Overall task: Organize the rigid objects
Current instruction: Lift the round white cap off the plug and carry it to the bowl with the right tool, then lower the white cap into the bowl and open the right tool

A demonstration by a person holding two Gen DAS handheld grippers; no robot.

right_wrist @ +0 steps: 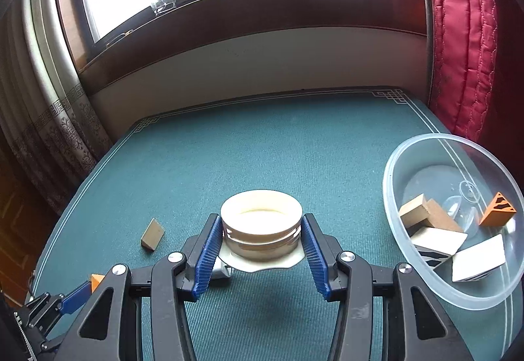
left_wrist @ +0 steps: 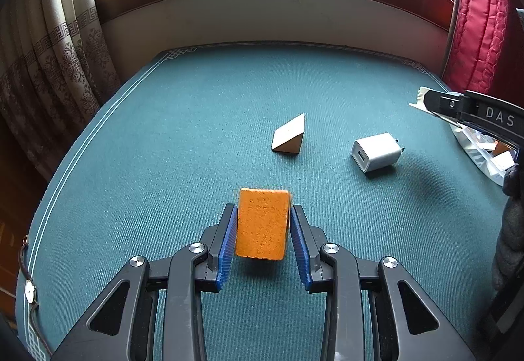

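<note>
Two things are in our grasp at once. Our left gripper [left_wrist: 263,220] has its jaws closed on an orange block [left_wrist: 263,223], lifted off the green counter [left_wrist: 183,118], judging by the shadow beneath it. Our right gripper [right_wrist: 258,241] has its jaws pressed against the sides of a cream ring [right_wrist: 261,222], also held above the cloth. Both look raised for carrying to the clear bowl [right_wrist: 393,197] at the counter's right edge, where several blocks already lie. A wooden wedge [left_wrist: 290,135] and a white charger [left_wrist: 376,151] lie loose mid-counter, apart from each other. Open cloth stretches toward the far wall, so we have room to swing right; we judge the bowl's overhanging rim to be the tight spot.
</note>
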